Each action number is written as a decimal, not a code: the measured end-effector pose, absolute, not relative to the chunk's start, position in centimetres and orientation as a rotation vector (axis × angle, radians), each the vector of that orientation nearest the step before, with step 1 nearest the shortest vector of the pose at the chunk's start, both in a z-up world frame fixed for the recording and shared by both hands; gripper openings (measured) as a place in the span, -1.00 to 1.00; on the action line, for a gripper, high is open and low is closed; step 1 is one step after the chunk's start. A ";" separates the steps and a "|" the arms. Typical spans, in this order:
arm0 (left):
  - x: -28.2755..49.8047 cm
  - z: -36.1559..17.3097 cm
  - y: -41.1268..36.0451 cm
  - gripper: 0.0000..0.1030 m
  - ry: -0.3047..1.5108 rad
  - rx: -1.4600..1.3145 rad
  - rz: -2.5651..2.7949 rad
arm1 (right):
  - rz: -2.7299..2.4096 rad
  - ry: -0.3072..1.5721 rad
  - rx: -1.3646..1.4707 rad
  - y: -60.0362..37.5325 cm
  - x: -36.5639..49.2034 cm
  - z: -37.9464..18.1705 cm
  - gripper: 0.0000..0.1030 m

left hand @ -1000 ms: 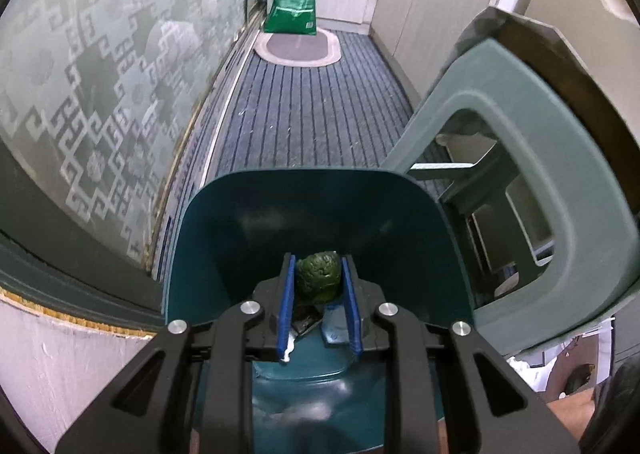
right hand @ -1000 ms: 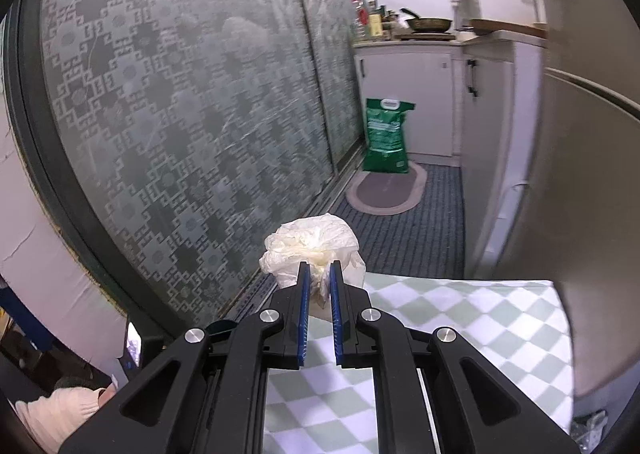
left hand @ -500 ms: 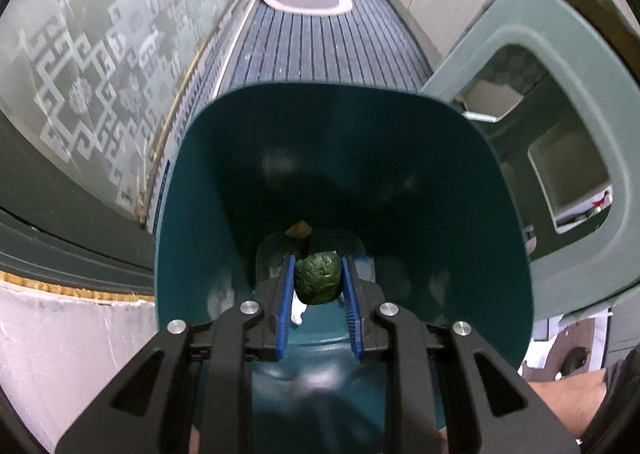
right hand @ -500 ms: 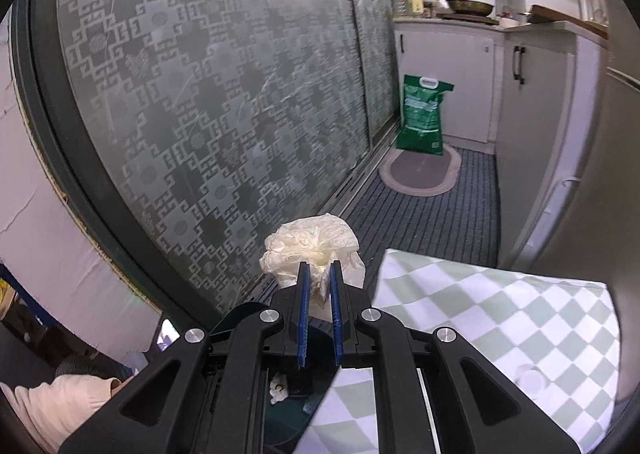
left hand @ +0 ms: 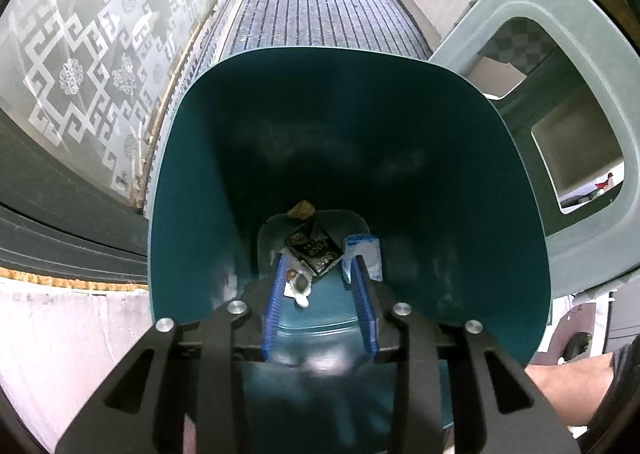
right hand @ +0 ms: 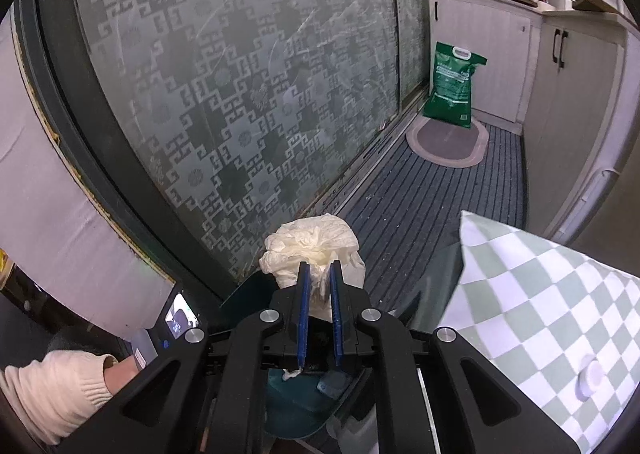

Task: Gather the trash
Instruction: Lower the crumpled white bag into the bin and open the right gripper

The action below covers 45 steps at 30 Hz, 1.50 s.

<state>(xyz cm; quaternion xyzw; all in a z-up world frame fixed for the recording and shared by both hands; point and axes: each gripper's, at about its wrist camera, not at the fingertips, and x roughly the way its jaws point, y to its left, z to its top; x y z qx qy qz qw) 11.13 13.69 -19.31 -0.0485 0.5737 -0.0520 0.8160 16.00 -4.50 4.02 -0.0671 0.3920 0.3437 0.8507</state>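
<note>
My right gripper (right hand: 319,286) has its jaws clenched on a crumpled white tissue wad (right hand: 314,250), which stands up past the fingertips, and the move ahead turns on one relation: the teal trash bin (left hand: 192,182) lies below and a little nearer than the wad, only a sliver of its rim (right hand: 244,290) showing just left of my jaws in the right wrist view, so I judge the wad is not yet squarely over the mouth. My left gripper (left hand: 320,274) is the nearer one, already pointing steeply down into the bin; its jaws have just been opening and nothing sits between them now (the green ball they carried is not clearly in sight among the litter). On the bin floor I see a black wrapper (left hand: 314,250), a pale blue packet (left hand: 366,254) and a brown scrap (left hand: 301,209). The wad has no real long axis, so its orientation hardly matters. The checked-cloth worktop (right hand: 540,294) is to my right, a grey-green plastic chair (left hand: 560,54) stands beside the bin, and the ribbed floor mat (right hand: 440,198) runs along patterned glass doors (right hand: 240,74) to a green sack (right hand: 452,88).
</note>
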 end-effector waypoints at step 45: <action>6.9 0.3 16.8 -0.57 0.566 -0.271 -0.101 | 0.731 1.264 -0.545 4.5 13.1 -16.9 -0.81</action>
